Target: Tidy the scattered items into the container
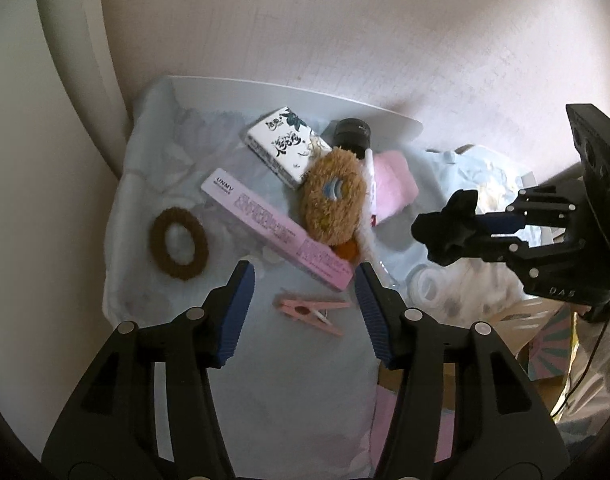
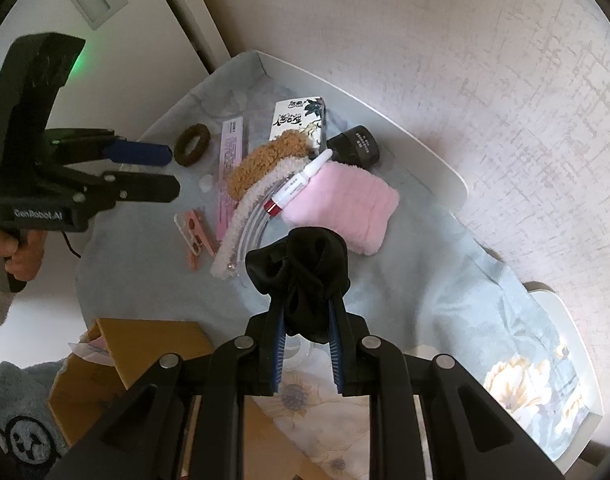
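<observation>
Worktop [image 1: 265,380] is bare cloth near the left edge, with open room around the brown hair ring [image 1: 178,243]. Left gripper [image 1: 305,280] hangs partly open and empty over the pink clothespin [image 1: 311,312], beside the pink box [image 1: 273,224]. Right gripper [image 2: 305,312] is squeezed tight on a black scrunchie [image 2: 301,268].

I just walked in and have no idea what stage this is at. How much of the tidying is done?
Little looks done: the cardboard box shows nothing clearly inside. In hand: the right claw is shut on a black scrunchie. The left claw is open above the pink clothespin. Left on the cloth: brown hair ring, pink box, fuzzy pad, pink towel and others.
</observation>
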A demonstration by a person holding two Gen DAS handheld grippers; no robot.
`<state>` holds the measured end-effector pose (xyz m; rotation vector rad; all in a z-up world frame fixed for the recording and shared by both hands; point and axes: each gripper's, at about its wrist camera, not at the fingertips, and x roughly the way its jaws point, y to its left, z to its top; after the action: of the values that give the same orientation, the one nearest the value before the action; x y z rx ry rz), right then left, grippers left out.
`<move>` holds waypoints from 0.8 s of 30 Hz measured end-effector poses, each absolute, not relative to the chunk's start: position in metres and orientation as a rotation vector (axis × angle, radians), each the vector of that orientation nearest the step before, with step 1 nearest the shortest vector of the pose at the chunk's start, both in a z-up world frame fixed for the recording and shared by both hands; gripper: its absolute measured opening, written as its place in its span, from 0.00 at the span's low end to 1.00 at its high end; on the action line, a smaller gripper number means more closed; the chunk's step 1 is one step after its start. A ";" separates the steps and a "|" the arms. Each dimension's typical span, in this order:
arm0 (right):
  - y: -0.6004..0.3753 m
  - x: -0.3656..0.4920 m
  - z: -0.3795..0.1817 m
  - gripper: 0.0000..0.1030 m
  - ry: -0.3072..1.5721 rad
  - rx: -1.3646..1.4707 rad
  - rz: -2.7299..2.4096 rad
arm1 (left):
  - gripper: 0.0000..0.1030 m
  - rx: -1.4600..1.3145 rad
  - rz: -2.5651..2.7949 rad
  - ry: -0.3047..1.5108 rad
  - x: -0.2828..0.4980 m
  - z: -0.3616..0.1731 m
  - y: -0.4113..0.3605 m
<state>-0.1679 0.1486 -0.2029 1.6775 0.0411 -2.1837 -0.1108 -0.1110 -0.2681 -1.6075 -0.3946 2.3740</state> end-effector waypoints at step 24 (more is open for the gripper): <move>0.160 -0.162 -0.203 0.17 0.013 1.683 -2.171 | 0.08 -1.811 2.548 -0.204 -0.141 -0.319 -0.130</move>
<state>-0.1615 0.1596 -0.2034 1.6825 0.0128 -2.1713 -0.1407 -0.1302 -0.3186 -1.8109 -0.2042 2.5479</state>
